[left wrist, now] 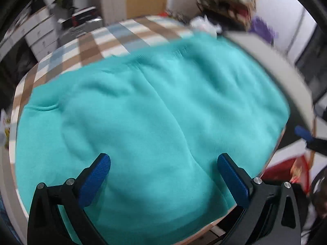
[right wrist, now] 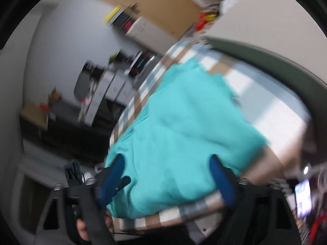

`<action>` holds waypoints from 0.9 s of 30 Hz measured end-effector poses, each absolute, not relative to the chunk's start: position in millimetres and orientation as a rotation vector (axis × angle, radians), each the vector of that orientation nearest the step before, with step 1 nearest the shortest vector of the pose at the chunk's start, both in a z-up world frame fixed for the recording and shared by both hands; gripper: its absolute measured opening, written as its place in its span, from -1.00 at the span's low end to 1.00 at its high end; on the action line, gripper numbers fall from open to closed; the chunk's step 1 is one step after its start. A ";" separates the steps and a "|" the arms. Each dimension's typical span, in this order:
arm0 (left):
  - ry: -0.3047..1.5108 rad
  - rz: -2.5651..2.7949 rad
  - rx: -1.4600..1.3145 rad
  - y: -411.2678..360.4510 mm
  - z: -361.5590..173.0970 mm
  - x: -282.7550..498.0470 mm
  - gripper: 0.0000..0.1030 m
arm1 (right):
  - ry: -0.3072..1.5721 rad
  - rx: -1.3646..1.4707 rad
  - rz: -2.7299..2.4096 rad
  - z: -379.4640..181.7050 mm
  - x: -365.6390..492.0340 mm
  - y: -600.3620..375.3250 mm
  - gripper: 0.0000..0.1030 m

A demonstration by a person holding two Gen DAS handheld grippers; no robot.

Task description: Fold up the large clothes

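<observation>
A soft, fleecy turquoise garment (left wrist: 155, 110) lies in a broad rounded slab on a checked brown, white and blue tablecloth (left wrist: 106, 38). Its long axis runs from nine to three o'clock, with a ribbed band at twelve. The left gripper (left wrist: 163, 175) hangs released above it, blue ridged pads (left wrist: 94, 181) empty. The right gripper (right wrist: 166, 177) gapes wide, grasping nothing.

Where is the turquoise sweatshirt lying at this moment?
The turquoise sweatshirt lies spread on the checked tablecloth, filling the middle of the left wrist view. In the right wrist view it sits at centre, near the table's edge.
</observation>
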State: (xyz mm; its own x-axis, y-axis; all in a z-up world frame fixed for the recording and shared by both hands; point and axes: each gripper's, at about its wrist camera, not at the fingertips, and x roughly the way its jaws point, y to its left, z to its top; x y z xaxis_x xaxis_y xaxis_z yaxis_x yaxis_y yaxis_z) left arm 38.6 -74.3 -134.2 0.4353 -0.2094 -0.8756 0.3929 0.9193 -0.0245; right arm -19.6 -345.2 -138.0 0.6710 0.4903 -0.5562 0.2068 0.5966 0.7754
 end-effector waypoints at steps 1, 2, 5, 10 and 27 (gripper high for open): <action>1.049 -0.368 0.208 -77.0 -137.9 39.9 0.99 | 0.872 0.972 0.181 -146.0 -21.0 -348.6 0.76; 1.048 -0.363 0.198 -77.2 -139.2 42.5 0.99 | 0.896 1.002 0.172 -155.2 -21.0 -350.7 0.76; 1.081 -0.362 0.144 -72.0 -144.7 54.6 0.99 | 0.972 1.029 0.156 -180.6 -11.3 -345.5 0.76; 1.068 -0.355 0.158 -72.6 -144.6 51.8 0.99 | 0.998 1.011 0.149 -190.2 8.6 -335.3 0.76; 1.062 -0.344 0.166 -74.5 -143.5 44.9 0.99 | 0.879 0.718 0.081 -162.1 37.4 -296.3 0.35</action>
